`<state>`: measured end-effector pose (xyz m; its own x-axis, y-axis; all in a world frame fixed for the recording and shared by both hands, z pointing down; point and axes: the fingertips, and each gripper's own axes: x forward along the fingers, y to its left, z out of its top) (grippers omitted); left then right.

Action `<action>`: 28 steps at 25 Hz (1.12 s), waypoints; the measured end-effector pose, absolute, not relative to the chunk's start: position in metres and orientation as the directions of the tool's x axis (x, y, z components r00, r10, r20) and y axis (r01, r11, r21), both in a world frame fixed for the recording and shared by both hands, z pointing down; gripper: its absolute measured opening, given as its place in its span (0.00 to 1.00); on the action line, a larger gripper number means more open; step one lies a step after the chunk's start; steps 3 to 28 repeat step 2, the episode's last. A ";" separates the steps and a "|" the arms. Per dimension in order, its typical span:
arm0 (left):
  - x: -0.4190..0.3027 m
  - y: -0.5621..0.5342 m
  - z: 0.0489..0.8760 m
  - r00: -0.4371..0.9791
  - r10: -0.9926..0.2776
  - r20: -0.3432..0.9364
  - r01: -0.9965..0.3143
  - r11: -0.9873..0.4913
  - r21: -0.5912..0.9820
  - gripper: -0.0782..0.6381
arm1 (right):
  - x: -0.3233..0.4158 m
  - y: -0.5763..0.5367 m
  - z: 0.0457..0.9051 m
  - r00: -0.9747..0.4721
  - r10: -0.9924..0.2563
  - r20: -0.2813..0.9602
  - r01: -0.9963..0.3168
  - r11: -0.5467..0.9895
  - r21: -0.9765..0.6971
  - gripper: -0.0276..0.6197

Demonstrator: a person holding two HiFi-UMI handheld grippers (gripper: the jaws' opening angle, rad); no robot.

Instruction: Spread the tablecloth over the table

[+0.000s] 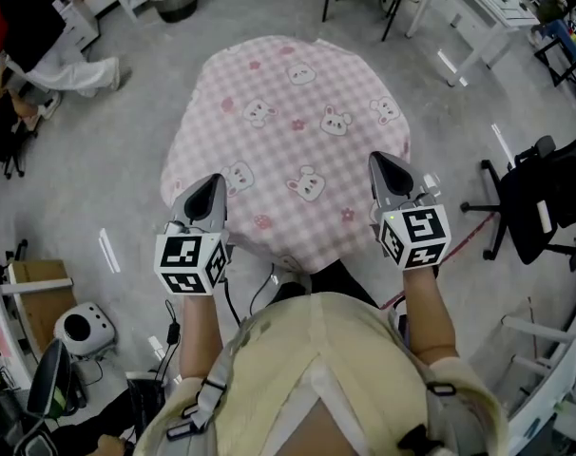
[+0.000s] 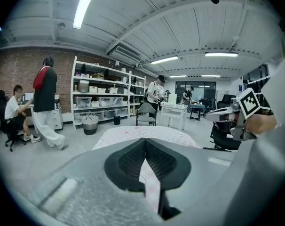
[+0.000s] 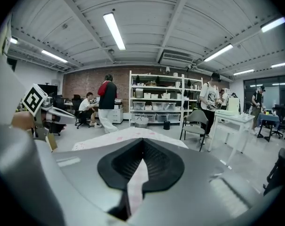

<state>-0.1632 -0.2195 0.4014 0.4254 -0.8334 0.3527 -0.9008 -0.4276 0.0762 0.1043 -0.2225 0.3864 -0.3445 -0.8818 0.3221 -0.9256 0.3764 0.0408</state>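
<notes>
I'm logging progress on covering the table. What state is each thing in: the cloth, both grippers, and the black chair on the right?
Tablecloth: opened out, pattern side up, near edge held at two spots; the table beneath is hidden.
Left gripper: fingers shut on the cloth's near edge.
Right gripper: fingers shut on the cloth's near edge.
Black office chair: upright, nobody in it.

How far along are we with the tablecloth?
Done: the pink checked tablecloth lies spread out, hiding the whole top beneath it. In hand: the left gripper and right gripper are each shut on its near edge. Left: lower that edge, release both grips, and probably smooth any wrinkles.
</notes>
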 end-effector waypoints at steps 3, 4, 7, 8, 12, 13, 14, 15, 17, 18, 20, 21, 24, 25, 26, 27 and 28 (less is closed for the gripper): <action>-0.162 -0.220 0.402 0.431 -0.830 0.353 -0.899 -0.431 0.083 0.11 | 0.103 -0.225 0.386 -0.347 -0.880 0.323 -0.924 0.379 0.040 0.05; -0.162 -0.220 0.402 0.431 -0.830 0.353 -0.899 -0.431 0.083 0.11 | 0.103 -0.225 0.386 -0.347 -0.880 0.323 -0.924 0.379 0.040 0.05; -0.162 -0.220 0.402 0.431 -0.830 0.353 -0.899 -0.431 0.083 0.11 | 0.103 -0.225 0.386 -0.347 -0.880 0.323 -0.924 0.379 0.040 0.05; -0.162 -0.220 0.402 0.431 -0.830 0.353 -0.899 -0.431 0.083 0.11 | 0.103 -0.225 0.386 -0.347 -0.880 0.323 -0.924 0.379 0.040 0.05; -0.162 -0.220 0.402 0.431 -0.830 0.353 -0.899 -0.431 0.083 0.11 | 0.103 -0.225 0.386 -0.347 -0.880 0.323 -0.924 0.379 0.040 0.05; -0.162 -0.220 0.402 0.431 -0.830 0.353 -0.899 -0.431 0.083 0.11 | 0.103 -0.225 0.386 -0.347 -0.880 0.323 -0.924 0.379 0.040 0.05; -0.162 -0.220 0.402 0.431 -0.830 0.353 -0.899 -0.431 0.083 0.11 | 0.103 -0.225 0.386 -0.347 -0.880 0.323 -0.924 0.379 0.040 0.05; -0.162 -0.220 0.402 0.431 -0.830 0.353 -0.899 -0.431 0.083 0.11 | 0.103 -0.225 0.386 -0.347 -0.880 0.323 -0.924 0.379 0.040 0.05; -0.162 -0.220 0.402 0.431 -0.830 0.353 -0.899 -0.431 0.083 0.11 | 0.103 -0.225 0.386 -0.347 -0.880 0.323 -0.924 0.379 0.040 0.05; -0.162 -0.220 0.402 0.431 -0.830 0.353 -0.899 -0.431 0.083 0.11 | 0.103 -0.225 0.386 -0.347 -0.880 0.323 -0.924 0.379 0.040 0.05; -0.162 -0.220 0.402 0.431 -0.830 0.353 -0.899 -0.431 0.083 0.11 | 0.103 -0.225 0.386 -0.347 -0.880 0.323 -0.924 0.379 0.040 0.05; -0.162 -0.220 0.402 0.431 -0.830 0.353 -0.899 -0.431 0.083 0.11 | 0.103 -0.225 0.386 -0.347 -0.880 0.323 -0.924 0.379 0.040 0.05; -0.162 -0.220 0.402 0.431 -0.830 0.353 -0.899 -0.431 0.083 0.11 | 0.103 -0.225 0.386 -0.347 -0.880 0.323 -0.924 0.379 0.040 0.05; -0.162 -0.220 0.402 0.431 -0.830 0.353 -0.899 -0.431 0.083 0.11 | 0.103 -0.225 0.386 -0.347 -0.880 0.323 -0.924 0.379 0.040 0.05; -0.162 -0.220 0.402 0.431 -0.830 0.353 -0.899 -0.431 0.083 0.11 | 0.103 -0.225 0.386 -0.347 -0.880 0.323 -0.924 0.379 0.040 0.05; -0.162 -0.220 0.402 0.431 -0.830 0.353 -0.899 -0.431 0.083 0.11 | 0.103 -0.225 0.386 -0.347 -0.880 0.323 -0.924 0.379 0.040 0.05; -0.162 -0.220 0.402 0.431 -0.830 0.353 -0.899 -0.431 0.083 0.11 | 0.103 -0.225 0.386 -0.347 -0.880 0.323 -0.924 0.379 0.040 0.05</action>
